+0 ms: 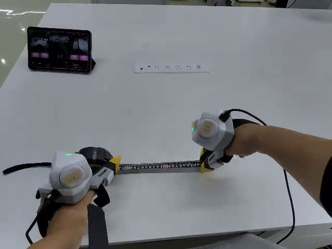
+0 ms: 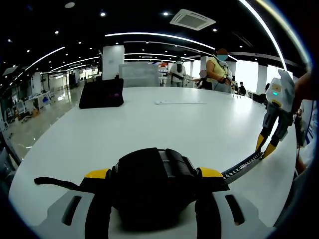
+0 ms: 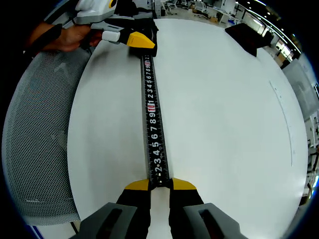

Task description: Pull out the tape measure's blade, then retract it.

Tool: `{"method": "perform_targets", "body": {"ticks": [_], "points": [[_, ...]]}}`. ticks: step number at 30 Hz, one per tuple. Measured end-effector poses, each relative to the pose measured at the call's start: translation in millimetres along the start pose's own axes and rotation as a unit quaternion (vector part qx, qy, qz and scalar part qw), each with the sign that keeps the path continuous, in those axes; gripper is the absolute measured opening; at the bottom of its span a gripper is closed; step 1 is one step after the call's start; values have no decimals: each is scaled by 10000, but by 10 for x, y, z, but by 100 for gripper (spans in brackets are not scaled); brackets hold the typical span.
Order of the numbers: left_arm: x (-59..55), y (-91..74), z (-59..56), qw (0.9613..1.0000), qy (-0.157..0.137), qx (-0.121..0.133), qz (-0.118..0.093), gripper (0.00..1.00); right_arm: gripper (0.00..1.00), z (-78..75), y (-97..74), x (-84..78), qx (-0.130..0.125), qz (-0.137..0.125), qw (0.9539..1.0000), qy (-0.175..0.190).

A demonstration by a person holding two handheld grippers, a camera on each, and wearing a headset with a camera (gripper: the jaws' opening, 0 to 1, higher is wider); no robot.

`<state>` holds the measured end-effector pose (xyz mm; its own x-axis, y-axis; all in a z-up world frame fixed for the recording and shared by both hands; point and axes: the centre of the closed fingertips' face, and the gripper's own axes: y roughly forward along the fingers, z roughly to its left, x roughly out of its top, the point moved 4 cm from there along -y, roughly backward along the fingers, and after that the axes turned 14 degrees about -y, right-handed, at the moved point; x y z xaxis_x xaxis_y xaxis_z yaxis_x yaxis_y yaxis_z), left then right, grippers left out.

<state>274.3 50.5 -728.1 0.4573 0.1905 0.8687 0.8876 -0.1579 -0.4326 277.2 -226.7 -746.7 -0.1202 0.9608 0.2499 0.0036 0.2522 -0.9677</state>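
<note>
The black tape measure [image 1: 96,154] sat at the near left of the white table [image 1: 233,83], clamped between the jaws of the left gripper [image 1: 108,168]. Its blade [image 1: 158,166] lay flat along the table, drawn out to the right, where the right gripper [image 1: 206,166] was pinched tight on its end. A tablet [image 1: 59,49] and a power strip [image 1: 171,68] lay at the far side.
</note>
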Motion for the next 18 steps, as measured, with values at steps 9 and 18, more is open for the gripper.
{"method": "perform_targets", "body": {"ticks": [9,18], "points": [[-6,19,10,10000,-15,-11,13,64,8,-24,12,24,-33,-90,9994,324],[-14,25,13,10000,-24,-20,33,64,9,-35,21,67,12,-27,9994,341]]}}
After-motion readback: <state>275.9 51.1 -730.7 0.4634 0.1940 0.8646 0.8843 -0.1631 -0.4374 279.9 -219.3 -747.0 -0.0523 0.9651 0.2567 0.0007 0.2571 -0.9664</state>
